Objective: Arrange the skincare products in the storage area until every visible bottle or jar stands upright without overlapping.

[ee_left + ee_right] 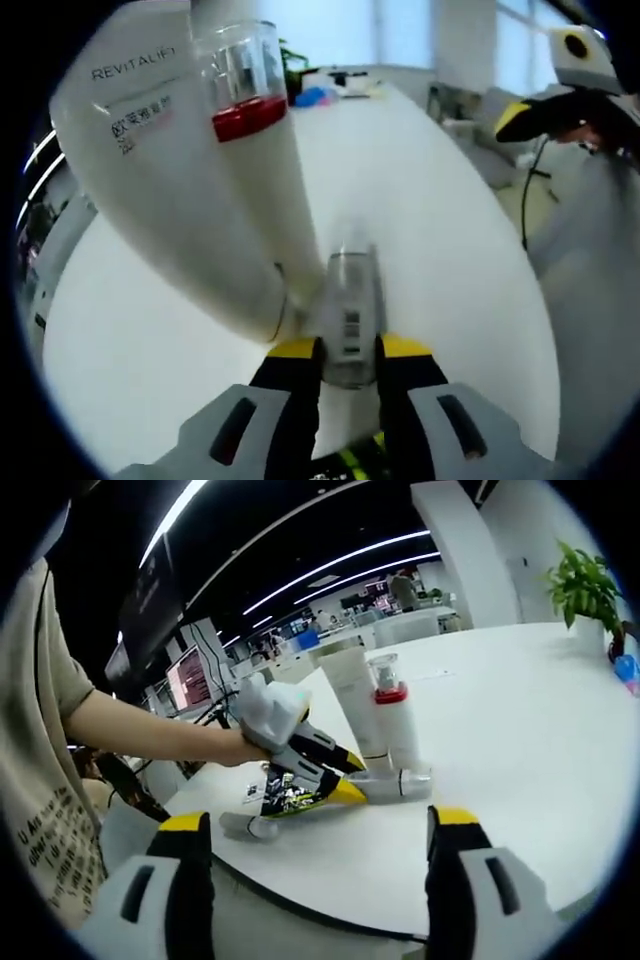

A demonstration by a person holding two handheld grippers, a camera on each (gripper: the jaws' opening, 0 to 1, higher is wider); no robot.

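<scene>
Left fingers [348, 352] clamping lying clear bottle [350, 300] on bench [440, 220], beside upright tube [170, 170], pump bottle [240, 85], right fingers [318, 825] wide, free.

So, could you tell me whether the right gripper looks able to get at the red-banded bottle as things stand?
Probably yes. The right gripper is open and empty, and the table between it and the upright red-banded bottle looks bare on that side. The left gripper, shut on a small lying bottle, crowds its base.

Glossy white plastic tube [170, 170]; matt white table [420, 200].
</scene>
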